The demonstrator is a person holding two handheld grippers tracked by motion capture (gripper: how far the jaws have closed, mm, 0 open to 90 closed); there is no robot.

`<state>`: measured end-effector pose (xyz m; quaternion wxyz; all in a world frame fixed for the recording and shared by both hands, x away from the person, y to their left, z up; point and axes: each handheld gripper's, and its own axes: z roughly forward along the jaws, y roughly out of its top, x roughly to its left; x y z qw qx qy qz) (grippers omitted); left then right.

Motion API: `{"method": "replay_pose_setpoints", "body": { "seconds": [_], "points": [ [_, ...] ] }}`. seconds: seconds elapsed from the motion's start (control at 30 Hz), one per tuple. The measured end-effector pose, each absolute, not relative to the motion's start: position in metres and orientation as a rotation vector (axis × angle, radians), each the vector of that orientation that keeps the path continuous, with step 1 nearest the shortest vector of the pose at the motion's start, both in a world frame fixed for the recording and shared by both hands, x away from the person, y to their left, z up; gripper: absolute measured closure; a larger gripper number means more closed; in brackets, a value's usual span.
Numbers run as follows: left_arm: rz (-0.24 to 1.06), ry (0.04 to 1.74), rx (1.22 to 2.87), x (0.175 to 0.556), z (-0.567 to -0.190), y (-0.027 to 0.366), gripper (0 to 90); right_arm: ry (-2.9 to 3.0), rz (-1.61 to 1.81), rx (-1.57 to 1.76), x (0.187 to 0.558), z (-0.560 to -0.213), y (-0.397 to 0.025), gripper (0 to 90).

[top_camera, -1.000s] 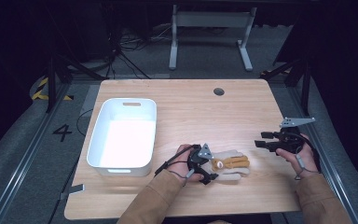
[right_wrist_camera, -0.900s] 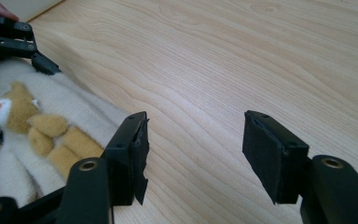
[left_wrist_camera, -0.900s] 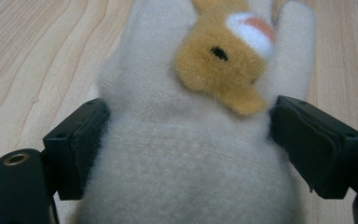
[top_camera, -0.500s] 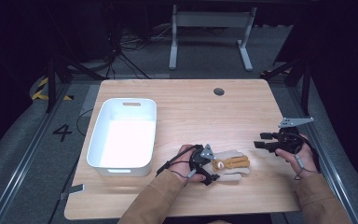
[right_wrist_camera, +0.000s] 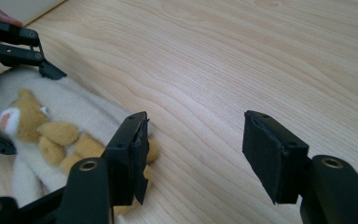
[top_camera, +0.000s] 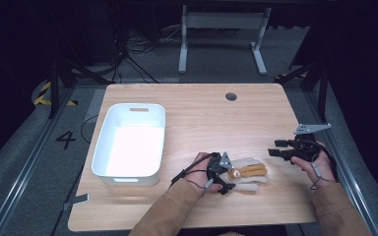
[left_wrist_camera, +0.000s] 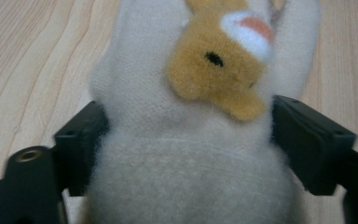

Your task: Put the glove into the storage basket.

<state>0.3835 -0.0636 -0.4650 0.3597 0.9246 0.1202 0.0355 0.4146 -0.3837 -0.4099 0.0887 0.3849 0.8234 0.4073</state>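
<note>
Wooden table (top_camera: 197, 113) with white tub (top_camera: 130, 142) at left; fleecy cream glove (top_camera: 246, 174) near the front edge.
Since the earlier frames the layout is nearly unchanged; the left gripper (top_camera: 222, 172) remains at the glove's cuff; its jaws press the soft cream pile from both sides, below an orange plush animal patch (left_wrist_camera: 219, 70); the right gripper (top_camera: 274, 151) stays apart to the right, jaws spread wide, nothing between them.

On your table (top_camera: 197, 118), the bin (top_camera: 130, 145) sits at the left. The plush glove (top_camera: 248, 175) lies to its right, near your edge, between your left gripper (top_camera: 225, 178) and your right gripper (top_camera: 275, 148).
</note>
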Motion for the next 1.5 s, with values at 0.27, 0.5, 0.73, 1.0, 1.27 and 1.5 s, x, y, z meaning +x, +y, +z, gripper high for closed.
{"method": "replay_pose_setpoints", "body": {
  "seconds": [0.27, 0.5, 0.73, 1.0, 1.27, 1.5],
  "points": [
    [0.085, 0.342, 2.386, 0.381, -0.46, -0.067, 51.3, 2.448, 1.211, 1.144, 0.415, -0.41, -0.384, 41.5],
    [0.06, 0.355, 2.395, 0.379, -0.458, -0.068, 68.1, 2.444, 1.207, 1.142, 0.414, -0.409, -0.384, 41.5],
    [0.024, 0.404, 2.396, 0.38, -0.455, -0.068, 70.9, 2.438, 1.214, 1.146, 0.415, -0.409, -0.386, 41.6],
    [-0.012, 0.428, 2.373, 0.38, -0.45, -0.064, 71.3, 2.432, 1.22, 1.152, 0.415, -0.409, -0.388, 41.7],
    [-0.04, 0.455, 2.362, 0.381, -0.437, -0.058, 71.3, 2.431, 1.215, 1.16, 0.416, -0.41, -0.388, 41.7],
    [-0.028, 0.498, 2.381, 0.385, -0.419, -0.054, 71.3, 2.424, 1.222, 1.169, 0.416, -0.409, -0.392, 41.8]
  ]
}}
